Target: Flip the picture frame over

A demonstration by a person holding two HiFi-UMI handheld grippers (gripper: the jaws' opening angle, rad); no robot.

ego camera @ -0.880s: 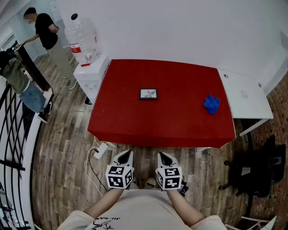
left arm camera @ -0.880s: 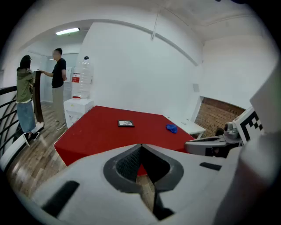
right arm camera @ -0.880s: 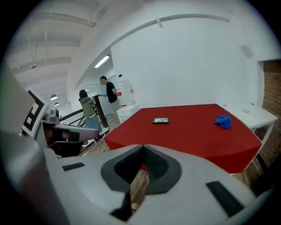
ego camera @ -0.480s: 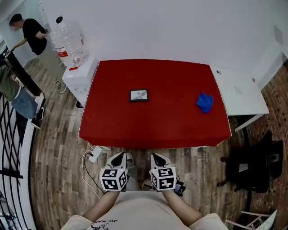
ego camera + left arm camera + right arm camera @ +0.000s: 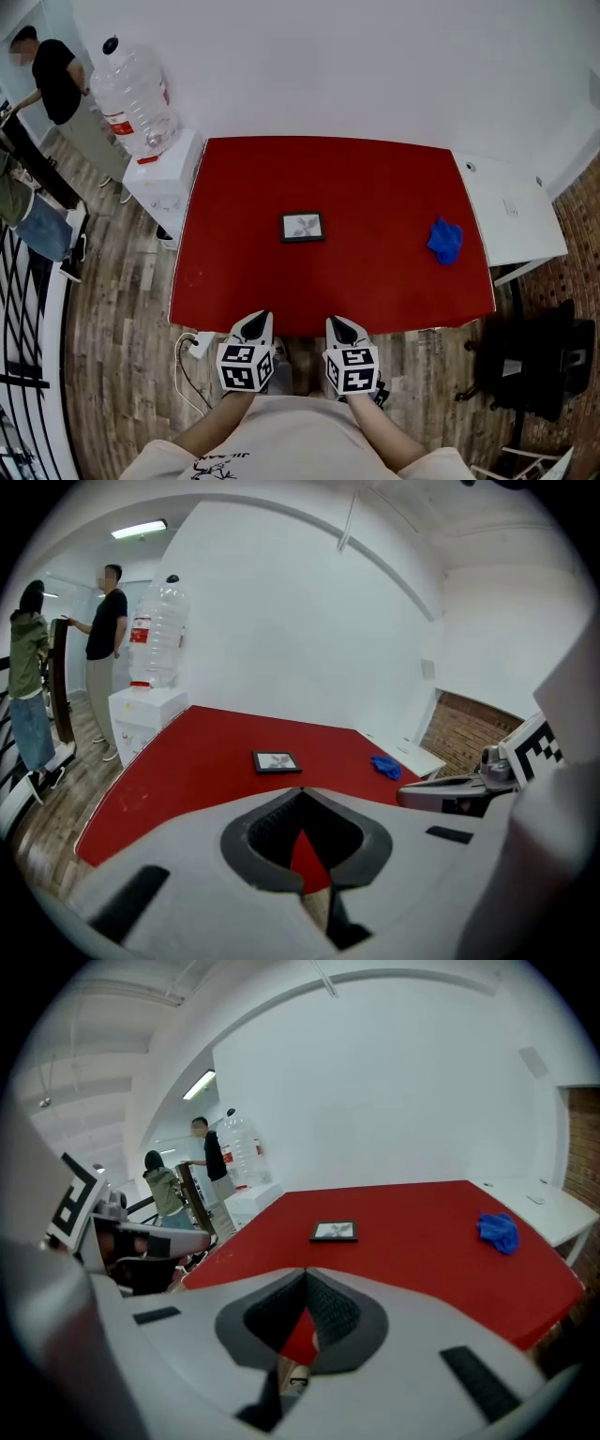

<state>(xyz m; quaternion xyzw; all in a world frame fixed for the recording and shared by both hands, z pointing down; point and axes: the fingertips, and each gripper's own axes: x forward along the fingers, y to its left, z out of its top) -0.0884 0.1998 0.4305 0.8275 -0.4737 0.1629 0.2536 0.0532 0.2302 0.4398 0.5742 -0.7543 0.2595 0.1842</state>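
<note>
- Whereas the red bench (image 5: pixel 375 281) stood further off in the head view a moment ago, its near edge now lies just ahead of the left hand-held gripper (image 5: pixel 261 322) and the right hand-held gripper (image 5: pixel 337 324). I judge the person is closing in, not yet starting the flip. The picture frame (image 5: pixel 302 227) has not shifted on the bench. It lies flat near the middle, well apart from both tips, and its printed side seems to face up, though it is small here. A blue cloth (image 5: pixel 444 241) lies well off to its right.
- In the left gripper view, the jaws of the left hand-held gripper (image 5: pixel 300 789) are pressed together with nothing between them. The picture frame (image 5: pixel 277 761) shows beyond the tips, untouched, with bare red bench between.
- In the right gripper view, the right hand-held gripper (image 5: pixel 305 1271) is likewise pressed together and empty. The picture frame (image 5: pixel 335 1232) sits ahead and well apart. The flip is not begun: either gripper must reach across and spread its jaws before it can take an edge.
</note>
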